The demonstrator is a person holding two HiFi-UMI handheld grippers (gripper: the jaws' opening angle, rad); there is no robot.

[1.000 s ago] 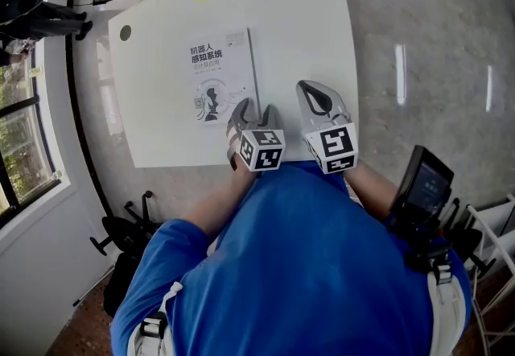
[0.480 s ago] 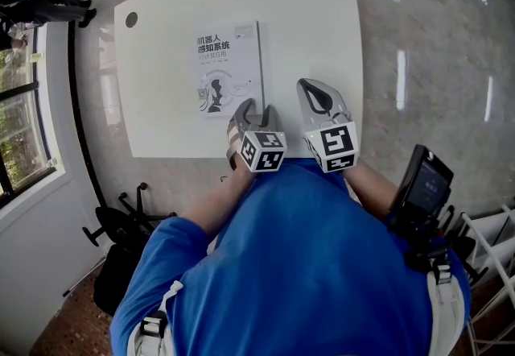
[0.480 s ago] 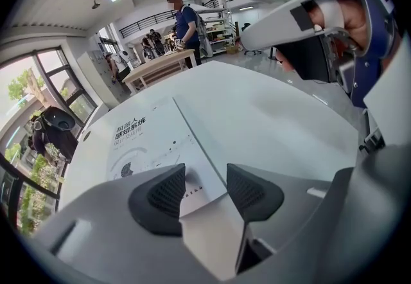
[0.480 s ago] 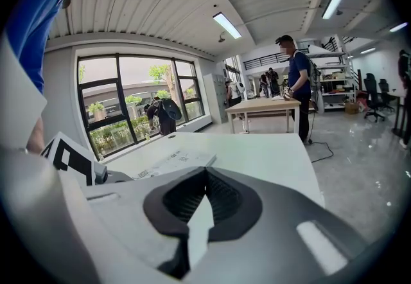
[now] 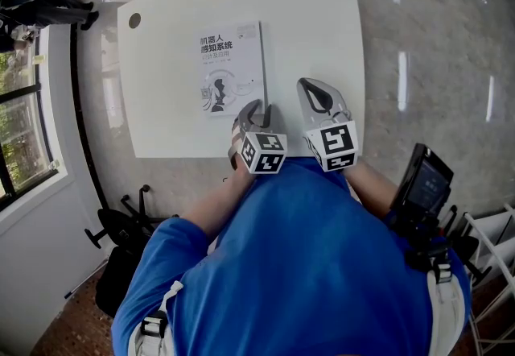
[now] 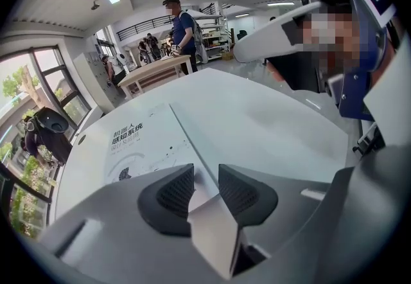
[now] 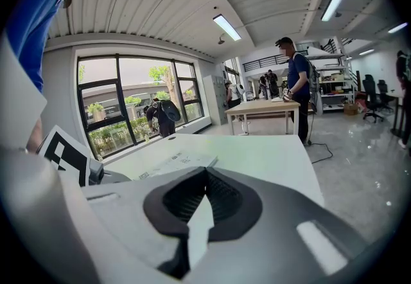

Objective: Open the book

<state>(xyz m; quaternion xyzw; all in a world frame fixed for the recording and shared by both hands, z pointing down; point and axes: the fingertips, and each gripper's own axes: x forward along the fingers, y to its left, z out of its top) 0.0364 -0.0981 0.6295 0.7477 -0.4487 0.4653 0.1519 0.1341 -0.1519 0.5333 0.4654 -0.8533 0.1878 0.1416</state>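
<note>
A white table (image 5: 322, 32) stands in a bright workshop with windows along one side. The left gripper (image 5: 257, 107) has just been closing its jaws. They stand partly apart astride the near right corner of the closed book (image 5: 232, 64), not pinching it. At its 3 o'clock the right gripper (image 5: 310, 89) is closed on nothing. The book stretches toward 11 o'clock, and its white cover reads "机器人感知系统".

An open lab hall: polished floor (image 5: 434, 40), ceiling strip lights (image 7: 225, 27), tall windows (image 7: 128, 106), racks of shelves (image 7: 331, 91), office chairs (image 7: 371, 93), and people (image 7: 297, 83) standing by a wooden table (image 7: 260, 108) beyond the white desk (image 5: 322, 40).
</note>
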